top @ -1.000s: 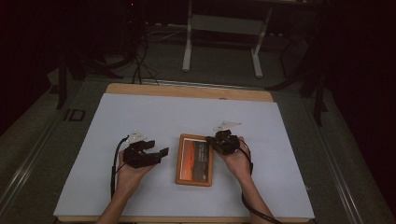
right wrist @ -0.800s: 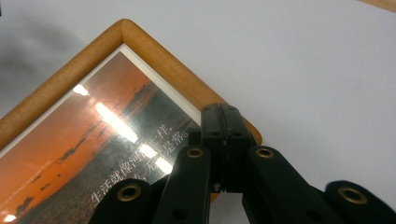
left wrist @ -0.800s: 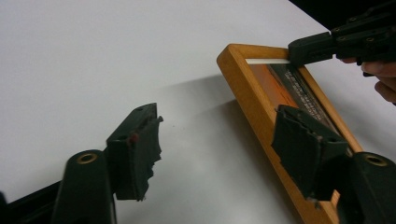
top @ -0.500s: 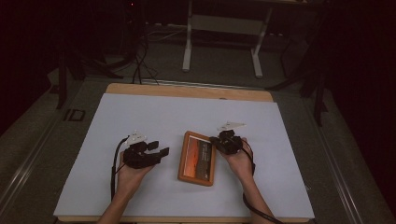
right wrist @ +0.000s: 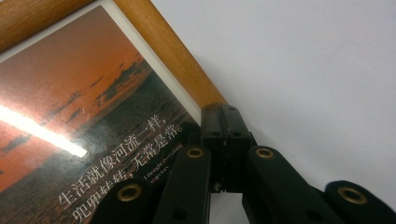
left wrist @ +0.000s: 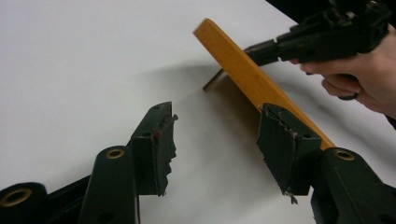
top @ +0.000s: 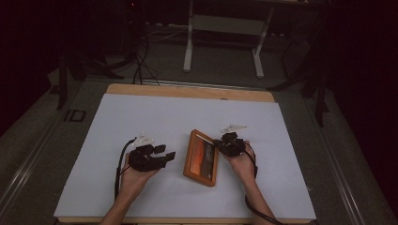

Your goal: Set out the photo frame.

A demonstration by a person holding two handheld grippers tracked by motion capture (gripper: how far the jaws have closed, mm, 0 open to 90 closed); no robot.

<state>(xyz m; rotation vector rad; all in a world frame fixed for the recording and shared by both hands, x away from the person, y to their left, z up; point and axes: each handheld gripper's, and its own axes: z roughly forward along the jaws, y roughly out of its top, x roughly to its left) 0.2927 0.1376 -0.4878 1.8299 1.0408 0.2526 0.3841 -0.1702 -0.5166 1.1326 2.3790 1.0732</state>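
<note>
Since a second ago: picture frame [top: 202, 158] tipped up on its left long edge, right edge raised off the bench [top: 141, 117] by the right gripper [top: 219, 145]; left gripper [top: 168, 156] shifted slightly leftward, its jaws just closing partway, nothing between them.

Now, in the high view: picture frame near bench centre, toward 6 o'clock, long axis running roughly 12 to 6 and leaning a little clockwise. Wooden border, orange sunset print with a line of white characters, seen close in the right gripper view [right wrist: 84, 130].

Right gripper at 3 o'clock of the frame, jaws pinched tight on the frame's right border [right wrist: 177, 65], pads pressed together over the wood in its own view. Right hand [top: 241, 161] behind it, toward 5 o'clock.

Left gripper at 9 o'clock of the frame, just beside it, apart from it, pointing toward 3 o'clock. Jaws partly open, holding nothing; white bench surface visible between the two pads [left wrist: 154, 140] in the left gripper view. Beyond them, frame's orange edge [left wrist: 243, 74] tilted above the surface, shadow beneath, right gripper [left wrist: 261, 49] clamped on its far side. Left hand [top: 133, 176] below the left gripper, toward 6 o'clock.
</note>
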